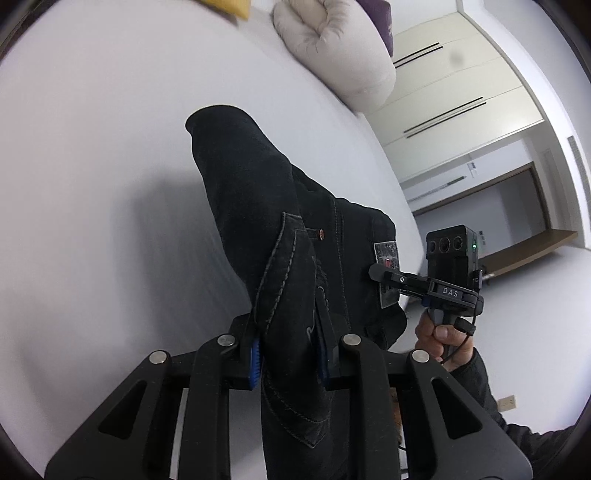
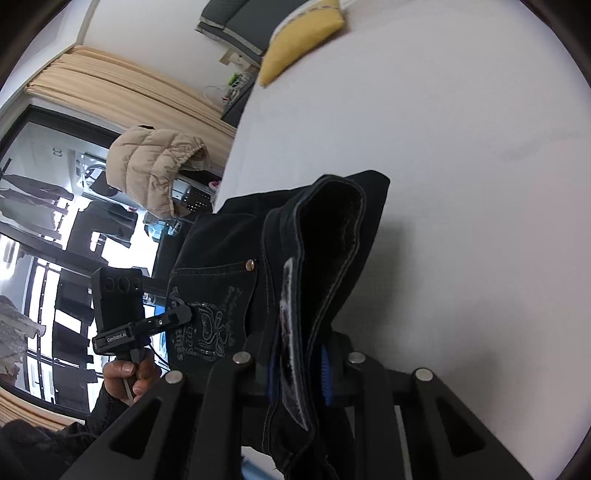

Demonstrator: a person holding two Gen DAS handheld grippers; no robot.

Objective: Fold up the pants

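Note:
Black denim pants (image 1: 258,206) hang lifted over the white bed (image 1: 92,184), one leg trailing down to the sheet. My left gripper (image 1: 290,363) is shut on the waist edge beside a stitched back pocket, the cloth pinched between its blue pads (image 1: 255,363). My right gripper (image 1: 380,275) clamps the waistband at the grey label, to the right. In the right wrist view, the pants (image 2: 229,236) fold over my right gripper (image 2: 299,373), shut on the waistband. The left gripper (image 2: 184,315) grips the embroidered pocket at the left.
A beige bolster pillow (image 1: 332,51) and a purple cushion (image 1: 380,14) lie at the bed's far end, with a yellow cushion (image 2: 299,40). White wardrobe doors (image 1: 461,96) stand right of the bed. A beige puffer jacket (image 2: 155,166) hangs by the window and curtains (image 2: 110,77).

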